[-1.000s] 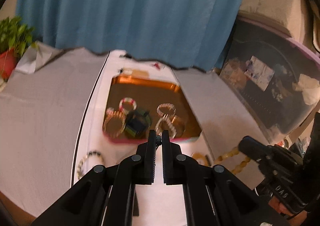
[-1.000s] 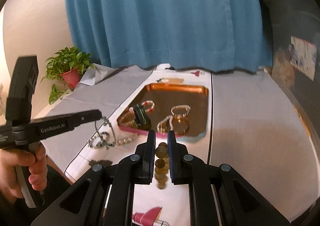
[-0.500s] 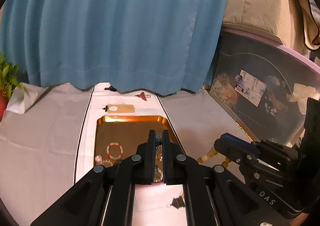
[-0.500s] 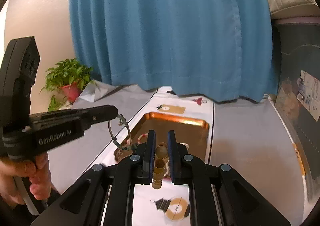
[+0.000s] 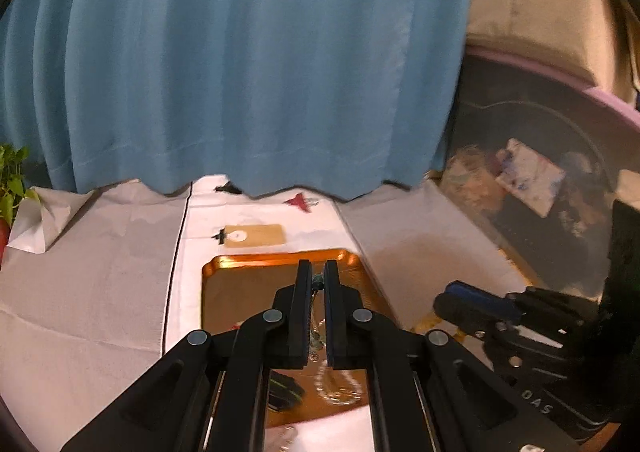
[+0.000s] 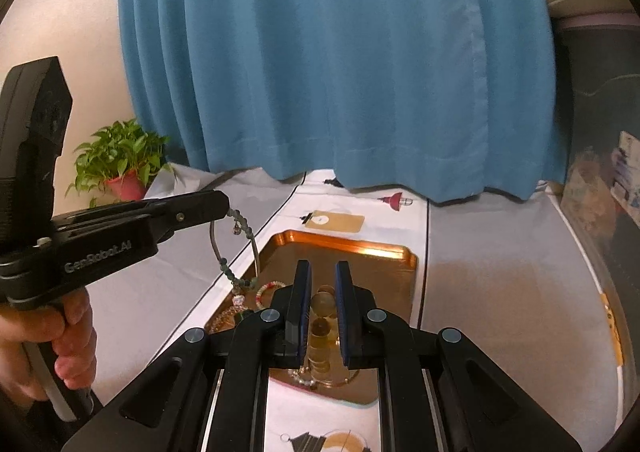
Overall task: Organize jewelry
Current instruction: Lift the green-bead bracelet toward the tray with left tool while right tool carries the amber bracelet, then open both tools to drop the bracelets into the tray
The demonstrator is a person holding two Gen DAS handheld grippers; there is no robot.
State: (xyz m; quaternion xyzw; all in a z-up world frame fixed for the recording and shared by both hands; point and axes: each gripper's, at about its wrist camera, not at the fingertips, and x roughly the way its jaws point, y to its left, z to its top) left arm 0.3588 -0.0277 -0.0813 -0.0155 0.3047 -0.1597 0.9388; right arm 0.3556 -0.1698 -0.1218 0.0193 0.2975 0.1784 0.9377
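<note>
Now, left tongs (image 6: 224, 208) pinching green bead bracelet (image 6: 234, 252), right tongs (image 6: 322, 292) gripping amber bead strand (image 6: 320, 326), over tray (image 6: 400, 252)

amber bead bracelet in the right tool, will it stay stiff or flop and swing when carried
The amber bead bracelet probably flops: its beads hang in a loose column below the right tool. It may swing while carried over the copper tray. The round, glossy beads could roll once set down.

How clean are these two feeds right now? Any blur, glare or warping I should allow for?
Left wrist view: motion blur smears the tray contents and the right-hand clutter; the curtain bows from the fisheye. Right wrist view: sharper, the bracelet hanging from the left tool reads clearly; the tray rim glares orange; dark vignette at the corners.
</note>
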